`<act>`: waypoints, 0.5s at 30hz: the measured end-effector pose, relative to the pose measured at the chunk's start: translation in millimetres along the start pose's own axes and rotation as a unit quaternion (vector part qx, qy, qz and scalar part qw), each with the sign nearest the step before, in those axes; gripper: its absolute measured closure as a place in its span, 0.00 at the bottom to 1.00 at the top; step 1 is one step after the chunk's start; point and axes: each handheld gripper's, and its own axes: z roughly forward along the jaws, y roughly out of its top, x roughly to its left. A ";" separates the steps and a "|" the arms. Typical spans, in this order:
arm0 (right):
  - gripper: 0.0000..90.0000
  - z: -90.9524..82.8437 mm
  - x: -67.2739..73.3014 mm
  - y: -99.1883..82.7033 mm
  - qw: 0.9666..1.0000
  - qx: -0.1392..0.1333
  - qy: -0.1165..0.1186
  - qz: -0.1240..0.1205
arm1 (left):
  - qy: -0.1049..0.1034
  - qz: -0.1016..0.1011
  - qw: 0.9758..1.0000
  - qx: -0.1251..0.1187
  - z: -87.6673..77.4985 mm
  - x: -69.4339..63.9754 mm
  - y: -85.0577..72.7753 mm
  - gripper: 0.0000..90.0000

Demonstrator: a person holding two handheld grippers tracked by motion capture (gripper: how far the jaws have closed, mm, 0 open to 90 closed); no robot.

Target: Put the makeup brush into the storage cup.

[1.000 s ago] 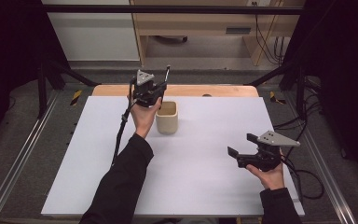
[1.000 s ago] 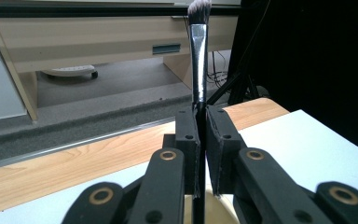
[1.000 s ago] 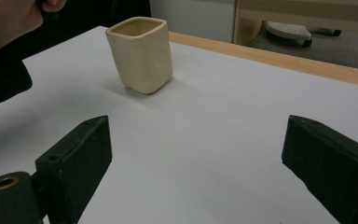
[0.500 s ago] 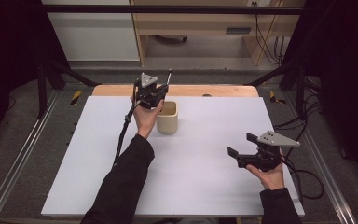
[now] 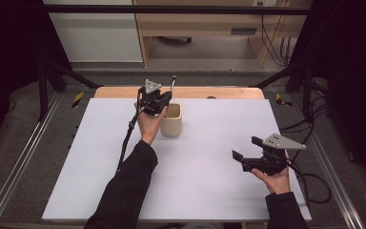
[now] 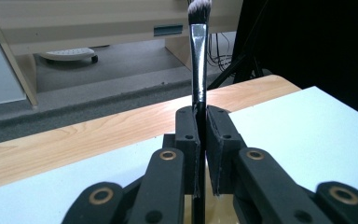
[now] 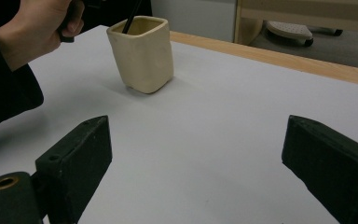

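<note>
Two jaws of left gripper (image 6: 200, 140) tight on brush (image 6: 198, 60), handle seemingly in cup (image 5: 171, 120).

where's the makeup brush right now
The black-handled makeup brush stands upright, clamped in the left tongs, bristles up; in the right gripper view its lower end dips into the cream ceramic cup.

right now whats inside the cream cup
The black handle of a makeup brush dips into the cream cup, held upright by the left gripper. The cup's bottom is hidden by its walls.
</note>
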 end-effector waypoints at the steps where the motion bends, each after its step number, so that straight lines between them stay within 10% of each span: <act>1: 0.10 -0.1 0.2 0.0 1.000 0.000 0.000 0.001 | 0.002 0.001 1.000 0.001 0.3 -0.1 -1.6 0.93; 15: 0.10 0.4 0.8 -0.1 1.000 0.000 0.001 0.000 | -0.004 0.005 1.000 0.014 2.0 0.5 -21.9 0.93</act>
